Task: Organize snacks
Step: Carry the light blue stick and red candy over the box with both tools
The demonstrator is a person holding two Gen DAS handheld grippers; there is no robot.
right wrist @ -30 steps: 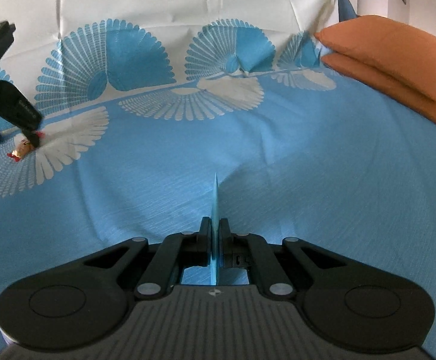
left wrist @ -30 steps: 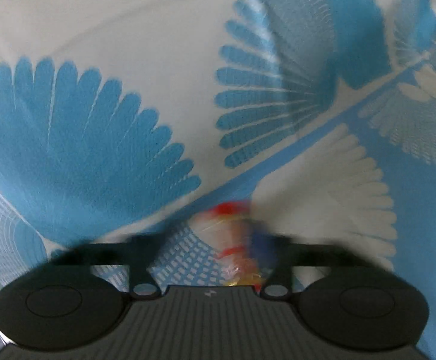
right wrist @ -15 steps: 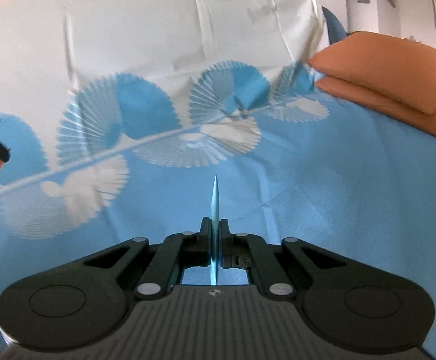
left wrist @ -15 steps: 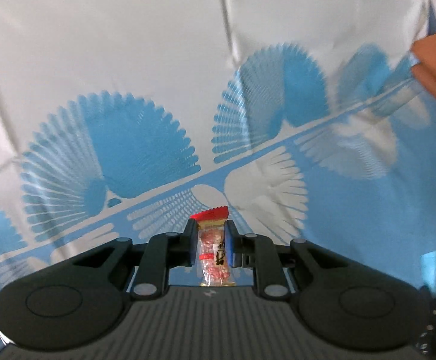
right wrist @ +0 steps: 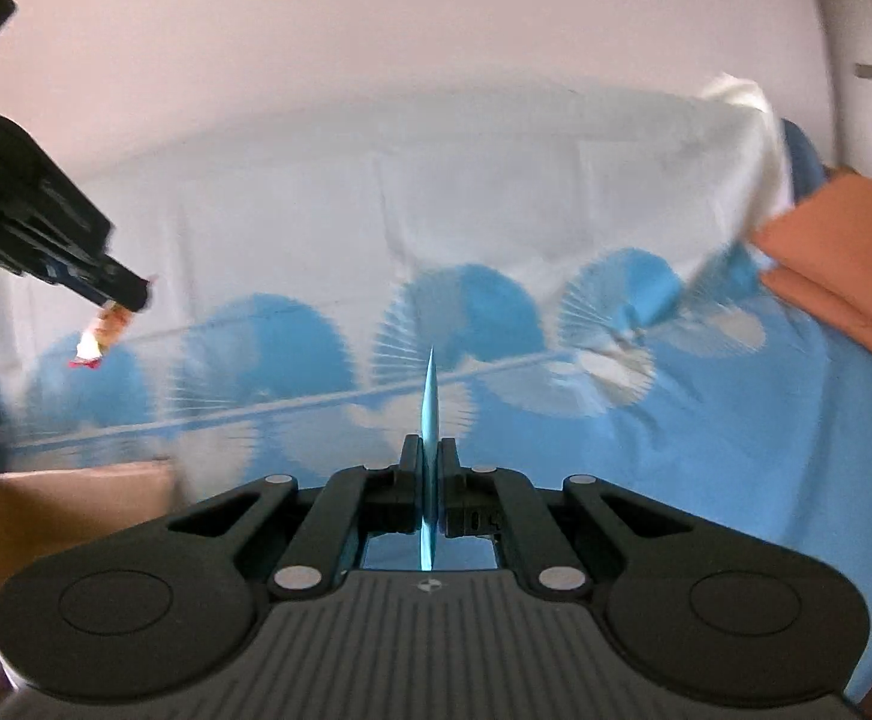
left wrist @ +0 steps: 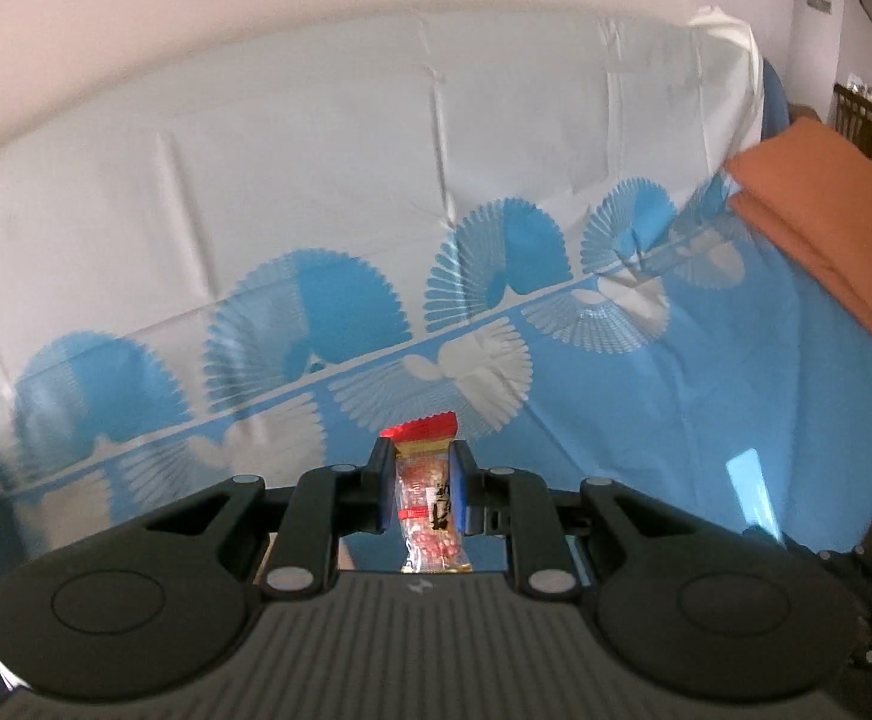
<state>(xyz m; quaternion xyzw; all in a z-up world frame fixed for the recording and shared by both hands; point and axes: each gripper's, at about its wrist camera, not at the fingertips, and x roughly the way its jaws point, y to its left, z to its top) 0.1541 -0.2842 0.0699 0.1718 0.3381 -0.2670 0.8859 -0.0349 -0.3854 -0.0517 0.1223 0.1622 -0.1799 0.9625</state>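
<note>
The left tool (left wrist: 421, 489) grips a clear red-topped snack packet (left wrist: 427, 510), held in the air above the blue patterned bed (left wrist: 676, 420). The right tool (right wrist: 430, 468) is clamped on a thin blue packet (right wrist: 430, 402), edge-on, also raised off the bed

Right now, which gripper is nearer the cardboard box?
Right, as far as I can tell. The cardboard box sits low beside the right gripper; the left gripper, holding a snack packet, is higher above it.

Glossy clear-film snack packet (left wrist: 430, 510), seemingly cotton bedsheet (left wrist: 646, 420)
</note>
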